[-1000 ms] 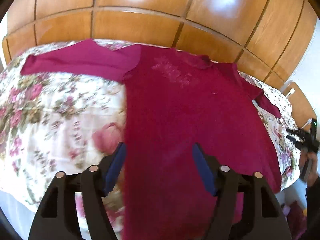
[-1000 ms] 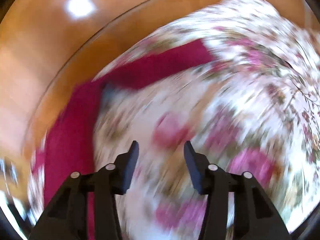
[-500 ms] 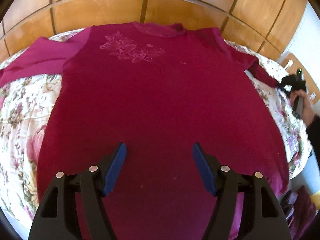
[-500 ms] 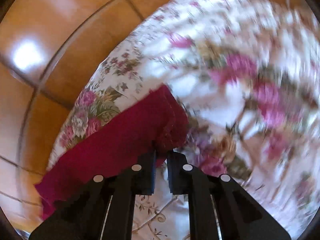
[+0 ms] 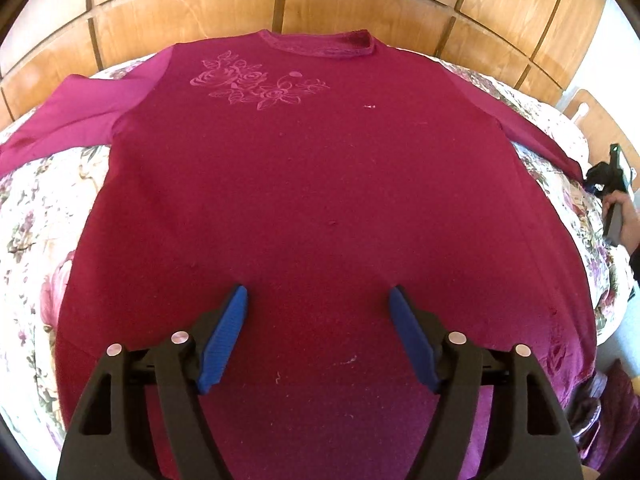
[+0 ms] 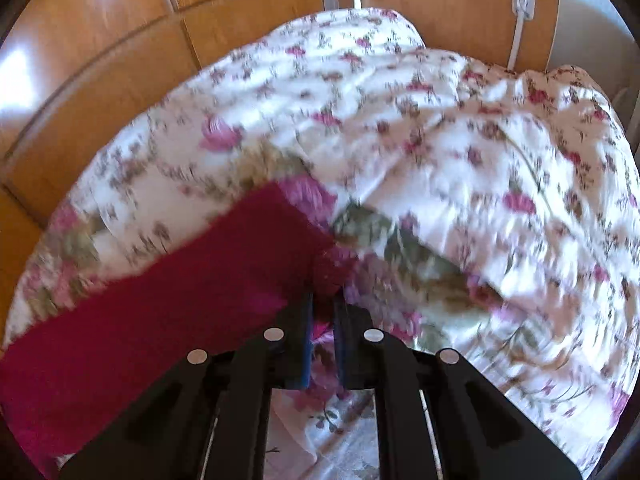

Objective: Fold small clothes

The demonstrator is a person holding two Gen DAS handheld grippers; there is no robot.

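Observation:
A dark red long-sleeved top (image 5: 312, 184) with a rose print on the chest lies flat, front up, on a floral bedspread (image 5: 36, 216). My left gripper (image 5: 318, 300) is open and empty, hovering over the lower middle of the top. My right gripper (image 6: 323, 300) is shut on the cuff of the top's right sleeve (image 6: 168, 288), which stretches away to the lower left in the right wrist view. The right gripper also shows in the left wrist view (image 5: 604, 176) at the far right, at the sleeve's end.
The floral bedspread (image 6: 460, 152) covers the bed. A wooden panelled wall (image 5: 320, 4) runs behind it. A wooden headboard (image 6: 440, 8) with white brackets stands at the bed's end. More dark red cloth (image 5: 612, 412) lies low beside the bed at the right.
My right gripper closed on the sleeve cuff and has pulled it outward, straightening the sleeve. My left gripper has moved from the top's left edge to over its middle and stays open.

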